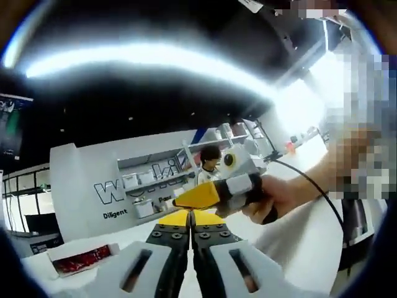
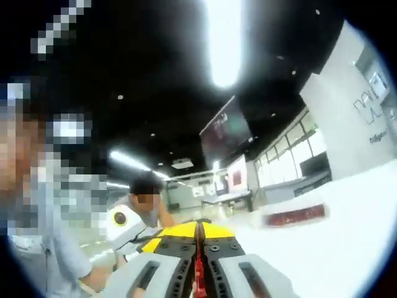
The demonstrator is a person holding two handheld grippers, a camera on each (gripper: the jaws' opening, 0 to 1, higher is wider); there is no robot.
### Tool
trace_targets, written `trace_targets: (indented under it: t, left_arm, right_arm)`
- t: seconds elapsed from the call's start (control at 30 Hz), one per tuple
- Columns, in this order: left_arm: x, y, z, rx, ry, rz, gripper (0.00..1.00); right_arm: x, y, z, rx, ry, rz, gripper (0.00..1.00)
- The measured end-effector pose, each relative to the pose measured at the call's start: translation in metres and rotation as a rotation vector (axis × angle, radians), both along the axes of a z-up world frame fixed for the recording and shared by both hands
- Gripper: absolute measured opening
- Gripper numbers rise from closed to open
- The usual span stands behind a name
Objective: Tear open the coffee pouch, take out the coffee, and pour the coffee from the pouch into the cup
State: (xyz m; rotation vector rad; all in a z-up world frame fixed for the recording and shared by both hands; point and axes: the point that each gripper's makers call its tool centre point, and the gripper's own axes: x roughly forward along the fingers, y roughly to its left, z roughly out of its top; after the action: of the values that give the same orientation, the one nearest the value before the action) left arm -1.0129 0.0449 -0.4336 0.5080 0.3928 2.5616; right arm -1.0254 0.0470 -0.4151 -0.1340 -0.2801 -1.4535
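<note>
Left gripper view: left gripper [image 1: 191, 218] at bottom centre, jaws together. Right gripper [image 1: 197, 197] just beyond and above its tips, entering from the right, held by a hand [image 1: 279, 197]. Flat box [image 1: 84, 259] on the white table [image 1: 37, 273], left of the left gripper. Counter wall with shelves [image 1: 149, 180] behind; a person [image 1: 208, 162] stands behind the right gripper.

Right gripper view: right gripper [image 2: 200, 234] at bottom centre. Left gripper [image 2: 127, 226] just left of it. Flat box [image 2: 294, 215] right of the tips, on the table [image 2: 347, 248]. Hanging screen [image 2: 226, 131] above and behind.
</note>
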Motion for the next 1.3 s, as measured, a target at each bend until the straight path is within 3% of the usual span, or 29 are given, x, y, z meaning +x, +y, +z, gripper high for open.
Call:
trace_targets:
  t: [0.13,0.17,0.27,0.33,0.37,0.43,0.47,0.5,0.53,0.63,0.7,0.83,0.93,1.0,1.2,1.27,1.3]
  left_arm:
    - [-0.002,0.002,-0.005,-0.007,-0.027,0.012,0.03]
    - [-0.003,0.003,-0.007,0.016,-0.054,-0.008,0.03]
    - [-0.001,-0.003,-0.001,0.035,-0.014,-0.004,0.05]
    - [-0.002,-0.001,-0.004,0.048,-0.042,-0.029,0.09]
    - [-0.004,0.001,-0.006,0.039,-0.052,-0.036,0.13]
    - [-0.004,0.002,-0.007,0.018,-0.041,-0.045,0.15]
    - [-0.002,0.006,-0.008,0.029,-0.051,-0.085,0.14]
    - [-0.001,0.009,-0.011,0.064,-0.102,-0.139,0.14]
    - [-0.001,0.012,-0.015,0.064,-0.129,-0.168,0.14]
    - [-0.002,0.017,-0.020,0.027,-0.142,-0.191,0.14]
    - [-0.001,0.018,-0.022,0.005,-0.135,-0.170,0.07]
    - [-0.003,0.016,-0.024,-0.012,-0.130,-0.142,0.07]
    - [-0.003,0.011,-0.022,-0.002,-0.119,-0.120,0.04]
    - [-0.007,0.012,-0.031,-0.023,-0.172,-0.097,0.04]
    - [-0.010,0.006,-0.032,-0.003,-0.196,-0.067,0.03]
    - [-0.016,-0.001,-0.038,-0.019,-0.225,-0.016,0.02]
    - [-0.017,-0.001,-0.038,-0.045,-0.205,0.007,0.02]
  right_arm:
    - [0.000,-0.007,-0.010,0.054,0.171,-0.089,0.02]
    - [0.006,-0.007,-0.008,0.037,0.167,-0.050,0.02]
    - [0.011,-0.006,-0.009,0.046,0.161,-0.015,0.02]
    - [0.015,-0.008,-0.011,0.059,0.152,0.012,0.02]
    - [0.025,-0.009,-0.012,0.060,0.144,0.066,0.02]
    - [0.025,-0.009,-0.014,0.066,0.148,0.058,0.02]
    - [0.023,-0.008,-0.013,0.063,0.134,0.068,0.02]
    - [0.028,-0.006,-0.014,0.075,0.086,0.099,0.02]
    - [0.028,-0.005,-0.012,0.064,0.082,0.111,0.02]
    - [0.034,-0.004,-0.013,0.068,0.070,0.136,0.02]
    - [0.032,-0.004,-0.016,0.080,0.064,0.122,0.02]
    - [0.031,-0.004,-0.019,0.098,0.038,0.119,0.02]
    - [0.023,-0.004,-0.024,0.130,-0.044,0.104,0.02]
    - [0.022,-0.006,-0.032,0.170,-0.071,0.096,0.02]
    - [0.017,-0.010,-0.033,0.180,-0.106,0.068,0.02]
    - [0.007,-0.012,-0.042,0.226,-0.136,0.001,0.01]
    - [0.003,-0.014,-0.041,0.214,-0.132,-0.028,0.01]
